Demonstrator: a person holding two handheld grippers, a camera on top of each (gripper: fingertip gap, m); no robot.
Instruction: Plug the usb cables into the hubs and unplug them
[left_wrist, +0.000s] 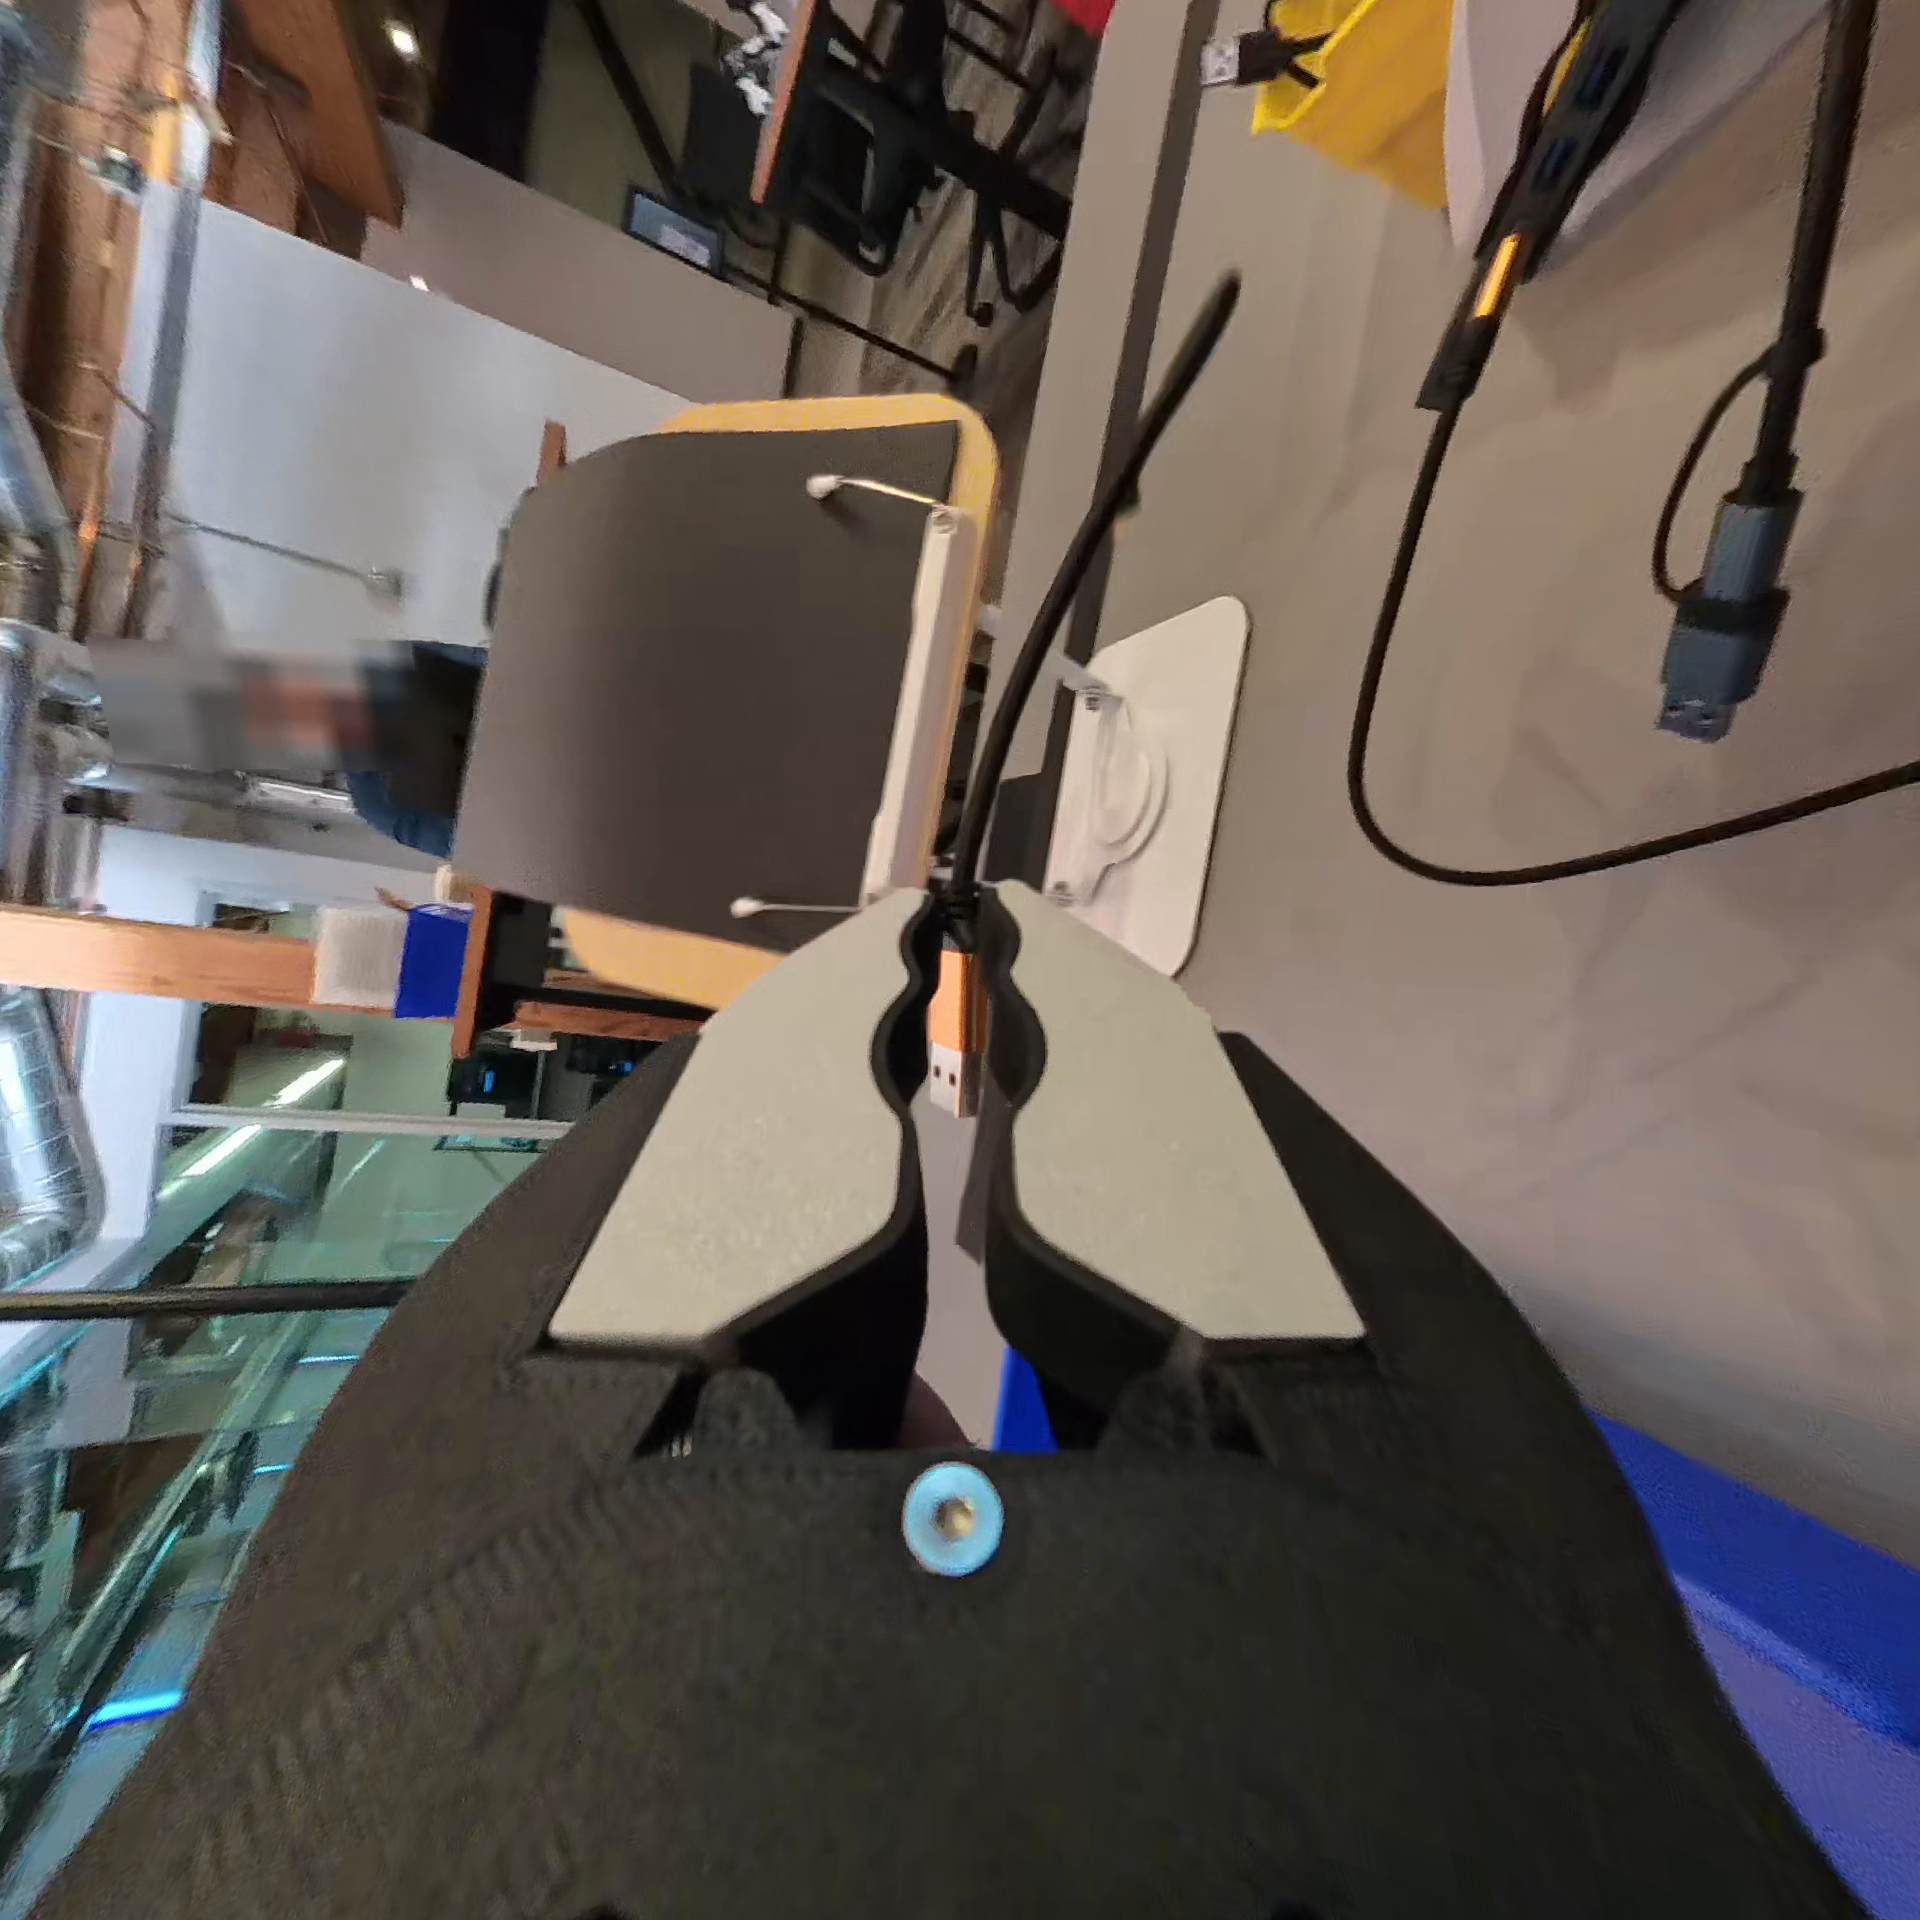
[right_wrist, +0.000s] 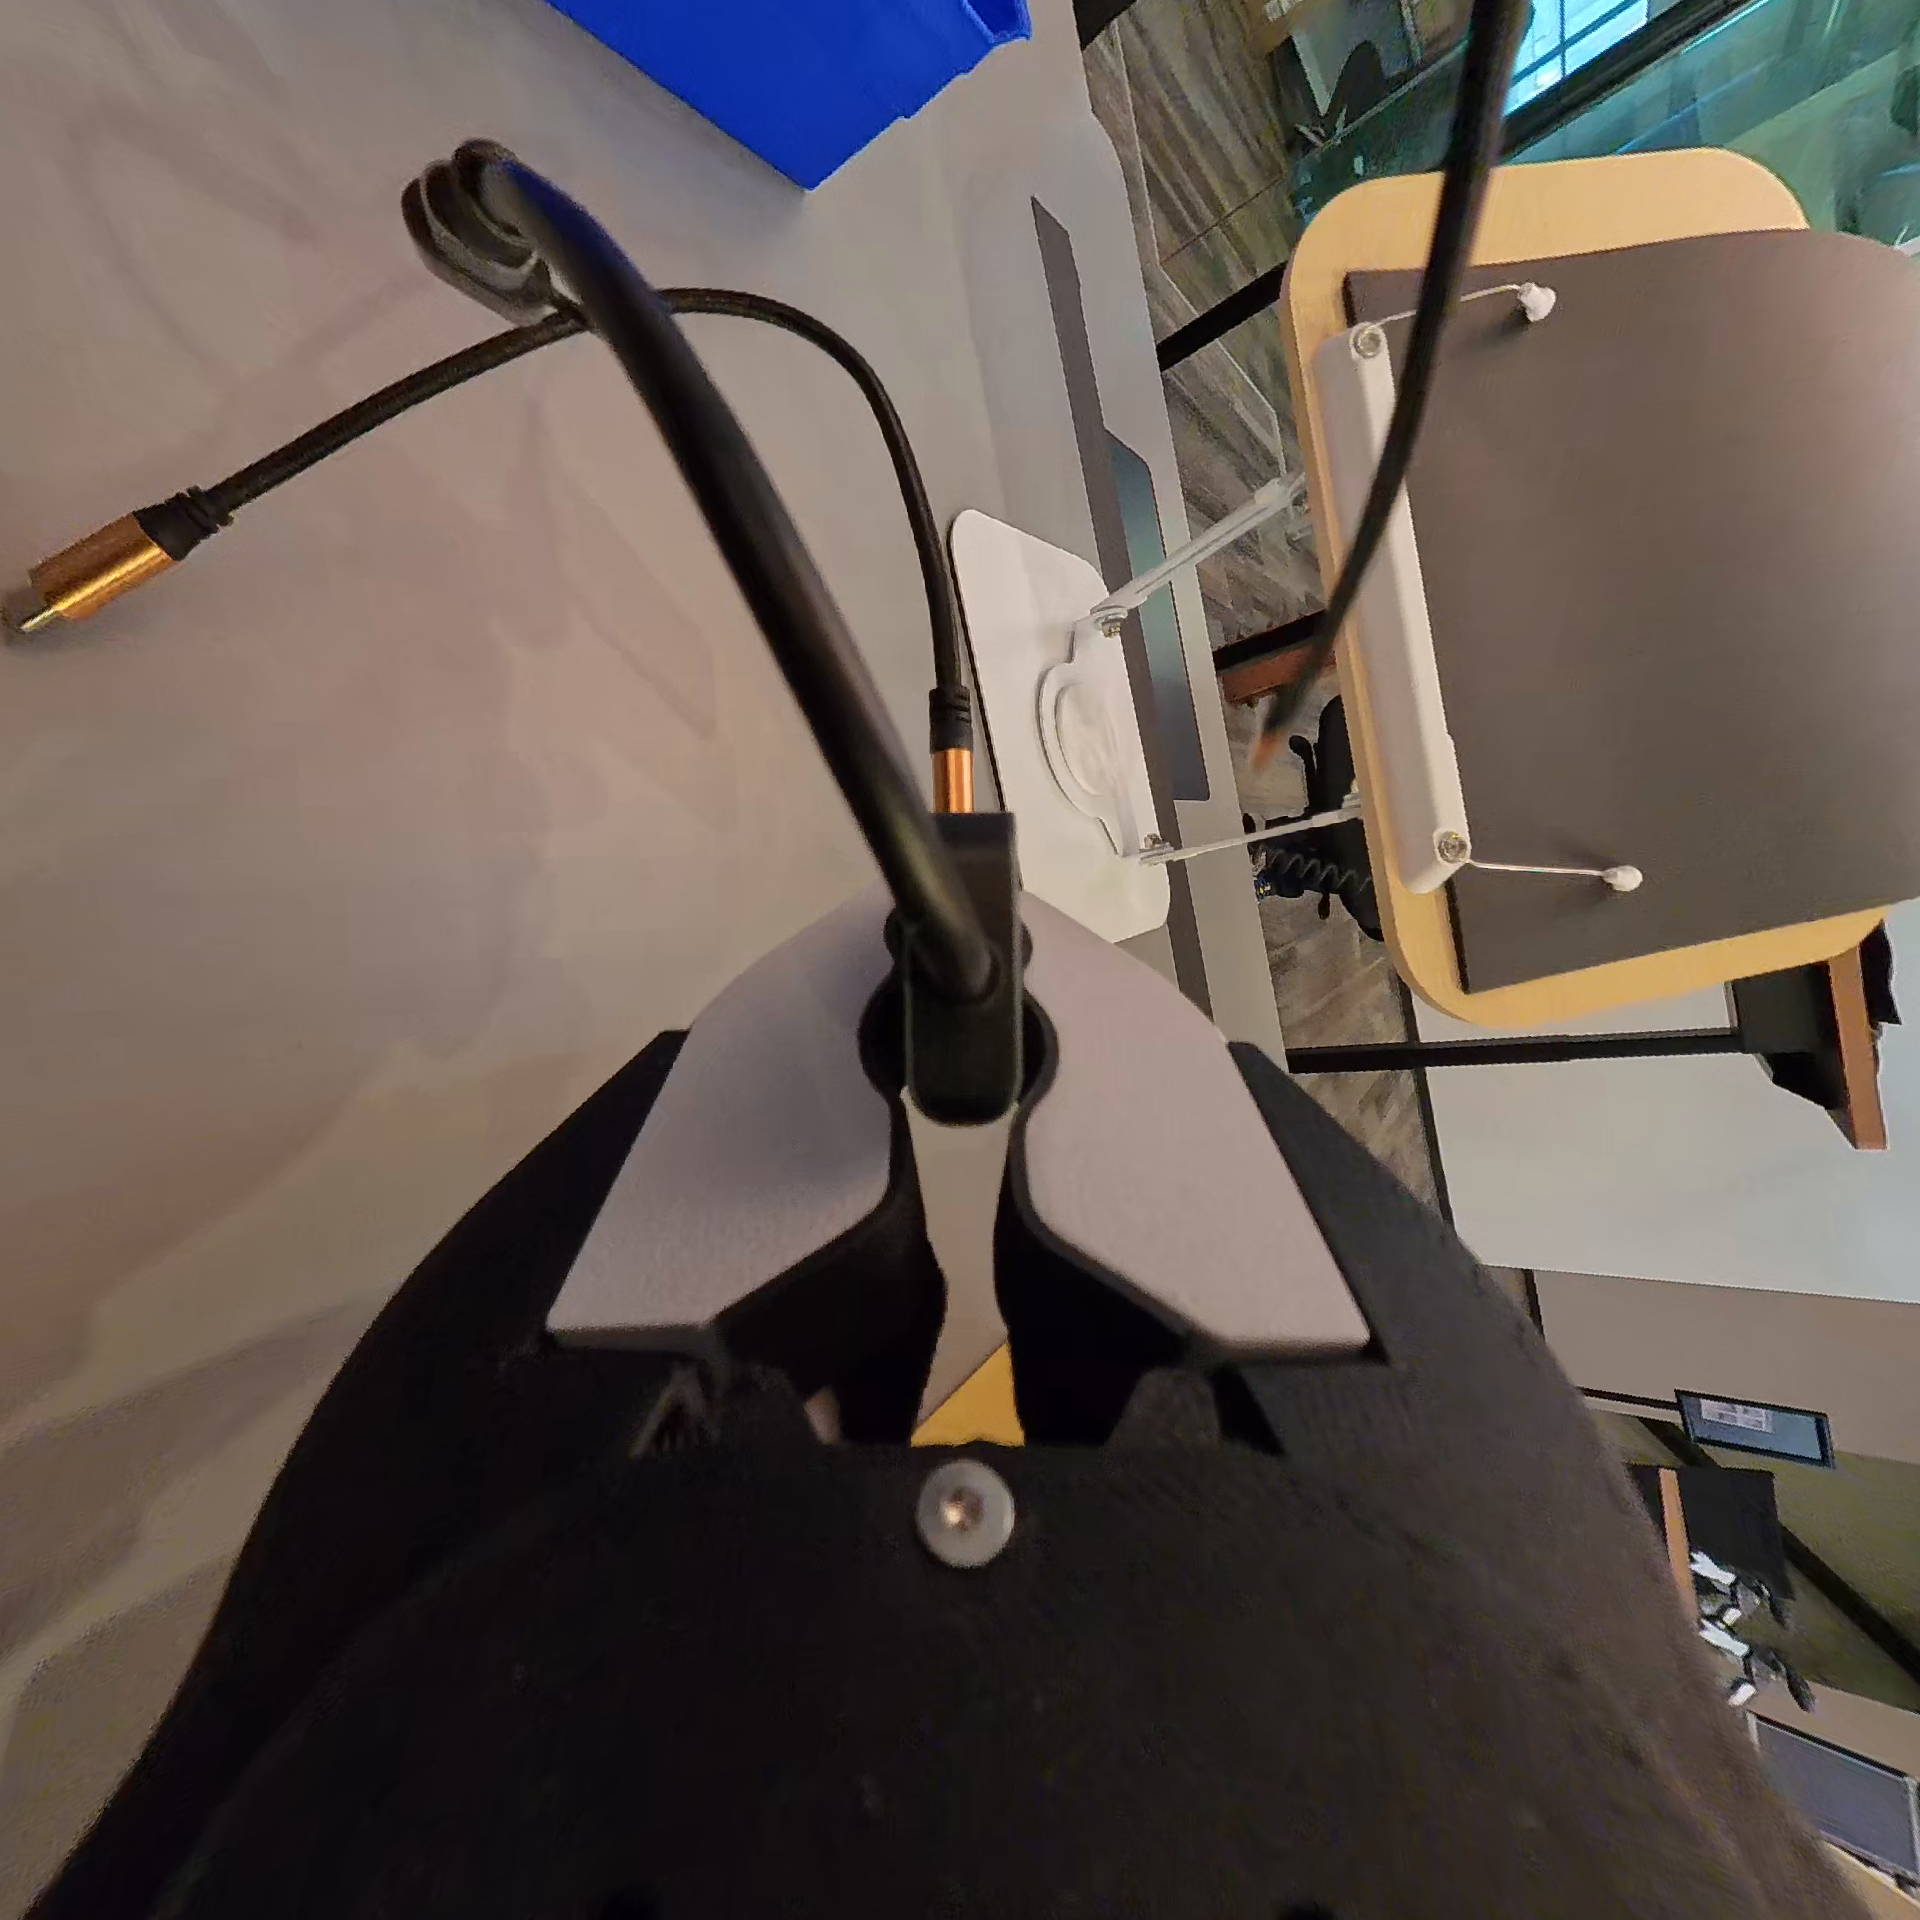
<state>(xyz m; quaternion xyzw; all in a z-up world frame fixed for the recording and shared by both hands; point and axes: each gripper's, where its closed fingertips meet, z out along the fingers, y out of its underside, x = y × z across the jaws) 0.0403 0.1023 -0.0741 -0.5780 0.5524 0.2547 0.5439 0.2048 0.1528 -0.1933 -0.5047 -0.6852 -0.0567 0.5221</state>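
In the left wrist view my left gripper (left_wrist: 961, 909) is shut on a copper USB plug (left_wrist: 956, 1023). The plug's metal tip points back toward the camera and its thin black cable (left_wrist: 1049, 623) rises away. In the right wrist view my right gripper (right_wrist: 956, 935) is shut on a black hub (right_wrist: 961, 1029) held above the table. The hub's thick black cable (right_wrist: 727, 499) arches off to the upper left. A second copper plug (right_wrist: 951, 779) sits at the hub's far end and looks inserted. The hub with blue ports (left_wrist: 1527, 197) also shows in the left wrist view.
A copper plug (right_wrist: 94, 577) lies loose on the grey table (right_wrist: 312, 935). A grey USB plug (left_wrist: 1714, 644) lies on it too. A blue bin (right_wrist: 800, 62), a yellow object (left_wrist: 1351, 94), and a white stand base (right_wrist: 1060, 707) carrying a board with a black sheet (right_wrist: 1662, 582) stand around. One gripper's finger ends stand about 20 centimeters off the other's.
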